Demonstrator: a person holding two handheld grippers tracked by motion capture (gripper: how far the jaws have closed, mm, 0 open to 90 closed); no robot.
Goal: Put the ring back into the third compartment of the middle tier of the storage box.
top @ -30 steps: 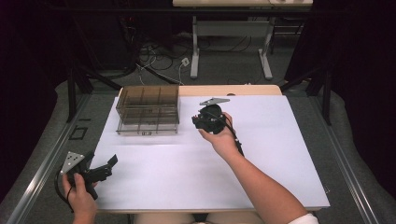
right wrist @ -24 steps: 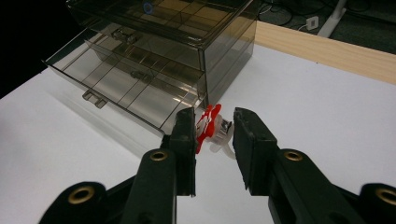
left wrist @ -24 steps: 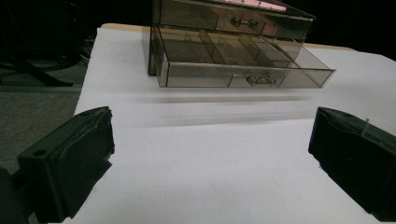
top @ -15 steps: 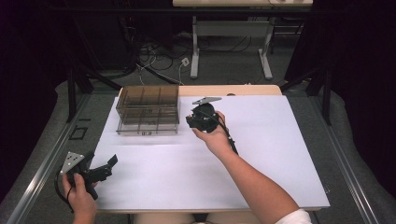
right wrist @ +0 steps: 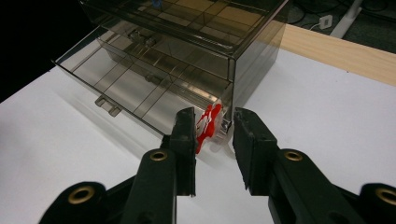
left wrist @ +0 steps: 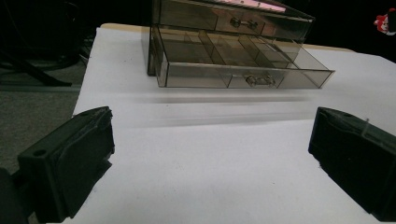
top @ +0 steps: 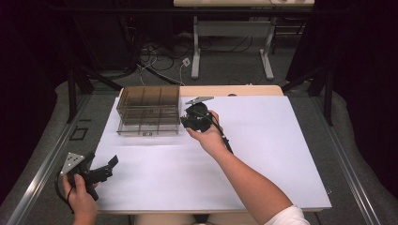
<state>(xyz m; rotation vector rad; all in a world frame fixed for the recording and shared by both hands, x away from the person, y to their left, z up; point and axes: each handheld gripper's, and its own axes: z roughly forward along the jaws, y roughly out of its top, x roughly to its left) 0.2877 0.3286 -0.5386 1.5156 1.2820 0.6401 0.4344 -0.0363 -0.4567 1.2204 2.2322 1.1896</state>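
A smoky see-through drawer box (top: pixel 148 110) stands at the back left of the white table (top: pixel 281 140). Its lower drawer (left wrist: pixel 233 70) is pulled out and shows several empty compartments. My right gripper (top: pixel 187 123) hovers just off the box's right front corner (right wrist: pixel 229 84), shut on a small red and white piece (right wrist: pixel 208 126). That piece also shows far off as a red speck (left wrist: pixel 385 21) in the left gripper view. My left gripper (top: pixel 109 168) rests at the table's front left edge, its jaws wide apart and empty, facing the box (left wrist: pixel 233 28).
A strip of bare wood (top: pixel 230 90) runs along the table's far edge behind the white sheet. Desk legs and cables (top: pixel 187 56) lie on the floor beyond. A metal rail (top: pixel 42 173) runs along the left side.
My right gripper has moved left with the red piece, closer to the box's right front corner. The left gripper has stayed put.
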